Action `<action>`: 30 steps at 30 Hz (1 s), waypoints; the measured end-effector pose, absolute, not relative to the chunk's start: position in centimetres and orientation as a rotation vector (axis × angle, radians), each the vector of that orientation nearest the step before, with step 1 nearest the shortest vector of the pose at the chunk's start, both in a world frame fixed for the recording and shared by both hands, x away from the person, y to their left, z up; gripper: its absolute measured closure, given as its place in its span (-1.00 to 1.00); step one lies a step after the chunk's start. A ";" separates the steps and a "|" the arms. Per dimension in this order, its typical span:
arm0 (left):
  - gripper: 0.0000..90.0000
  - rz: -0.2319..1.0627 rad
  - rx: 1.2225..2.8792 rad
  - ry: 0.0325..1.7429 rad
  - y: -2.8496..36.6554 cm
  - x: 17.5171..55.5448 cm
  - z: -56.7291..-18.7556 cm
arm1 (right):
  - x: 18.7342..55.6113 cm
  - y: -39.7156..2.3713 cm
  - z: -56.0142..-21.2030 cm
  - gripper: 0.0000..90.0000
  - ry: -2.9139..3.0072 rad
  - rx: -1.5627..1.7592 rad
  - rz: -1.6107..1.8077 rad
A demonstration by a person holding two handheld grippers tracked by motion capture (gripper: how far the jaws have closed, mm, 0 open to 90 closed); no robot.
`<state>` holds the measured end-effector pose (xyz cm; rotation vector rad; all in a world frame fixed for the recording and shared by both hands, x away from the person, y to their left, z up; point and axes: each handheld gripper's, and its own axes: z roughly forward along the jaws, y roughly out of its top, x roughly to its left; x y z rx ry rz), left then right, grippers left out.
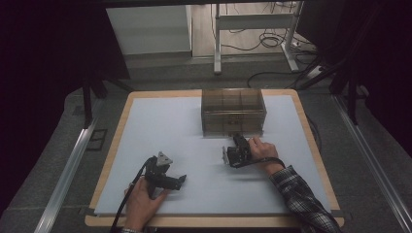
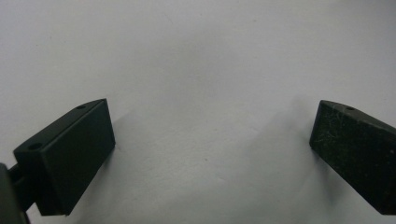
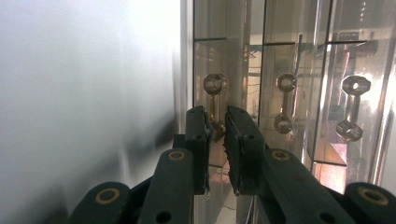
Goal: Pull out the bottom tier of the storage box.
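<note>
A clear brown drawer cabinet point(image 1: 233, 110) stands at the back middle of the white mat point(image 1: 165, 126). My right gripper point(image 1: 236, 138) reaches its lowest drawer front, held by a hand in a plaid sleeve. In the right gripper view the gripper point(image 3: 219, 123) has its jaws closed on the lower end of a dumbbell-shaped drawer handle point(image 3: 215, 91). Two more such handles point(image 3: 285, 102) point(image 3: 353, 107) sit beside it. My left gripper point(image 1: 180, 180) rests low over the mat near the front left, with its jaws wide apart. In the left gripper view the gripper point(image 2: 212, 126) has only bare mat between its jaws.
The mat covers a wooden table point(image 1: 119, 126) with edges close on every side. Behind it are a desk frame point(image 1: 218, 43) and floor cables point(image 1: 272, 41). Metal rails point(image 1: 68, 170) run along both sides of the table.
</note>
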<state>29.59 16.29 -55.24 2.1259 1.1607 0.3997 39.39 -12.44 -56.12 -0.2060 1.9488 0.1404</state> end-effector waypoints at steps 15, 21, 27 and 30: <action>-1.00 0.400 2.121 1.164 16.3 29.6 -55.2 | 38.2 -12.7 -55.9 0.65 1.960 -0.216 0.175; -1.00 0.400 2.121 1.164 16.3 29.6 -55.2 | 38.2 -12.9 -55.4 0.60 1.982 -0.201 0.206; -1.00 0.400 2.121 1.164 16.3 29.6 -55.2 | 38.3 -13.2 -54.5 0.55 2.030 -0.171 0.251; -1.00 0.400 2.121 1.164 16.3 29.6 -55.3 | 38.4 -13.3 -53.9 0.53 2.063 -0.156 0.267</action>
